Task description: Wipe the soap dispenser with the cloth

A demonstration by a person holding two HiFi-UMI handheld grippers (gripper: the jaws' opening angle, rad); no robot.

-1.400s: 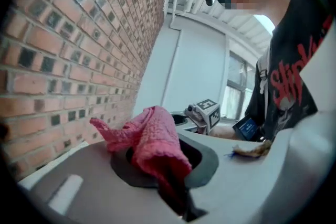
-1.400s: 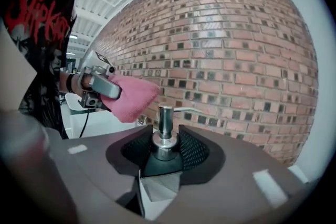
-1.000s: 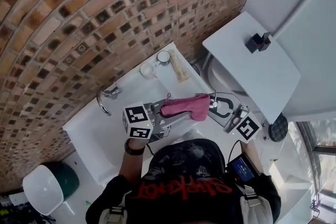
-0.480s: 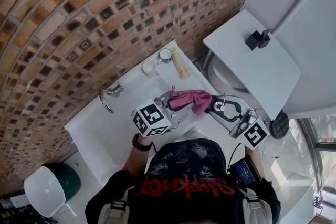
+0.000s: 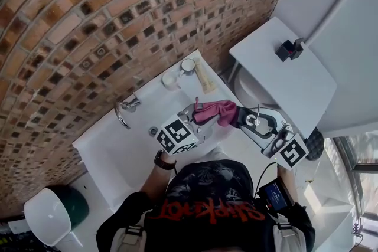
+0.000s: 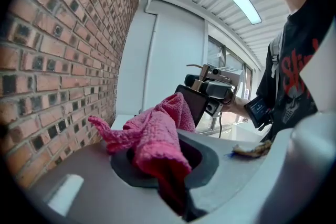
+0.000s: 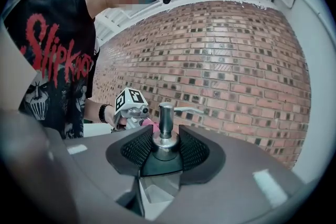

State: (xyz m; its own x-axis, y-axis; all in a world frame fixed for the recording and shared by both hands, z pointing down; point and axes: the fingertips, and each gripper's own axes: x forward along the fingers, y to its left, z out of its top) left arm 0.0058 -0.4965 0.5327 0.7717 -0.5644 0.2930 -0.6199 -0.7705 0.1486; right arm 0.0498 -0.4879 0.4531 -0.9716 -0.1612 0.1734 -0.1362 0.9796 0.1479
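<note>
Soap dispenser (image 7: 166,113), a dark square bottle with a clear base and a chrome pump head, stands upright between the jaws of the right gripper (image 7: 165,145). The ribbed black pads are pressed on its shoulders from both sides and carry it in the air, right of centre in the head view, above the front edge of the white ceramic sink (image 5: 112,153). The left gripper (image 6: 163,165) is pinched on a pink knitted cloth (image 6: 157,136), which bunches out of the jaws in loose folds. The two grippers face each other at the centre of the head view, and the cloth's free end reaches the dispenser's dark side and seems to touch it. A curved chrome tap (image 5: 124,109) sits at the sink's back edge, left of centre, against the brown brick wall (image 5: 88,20).
</note>
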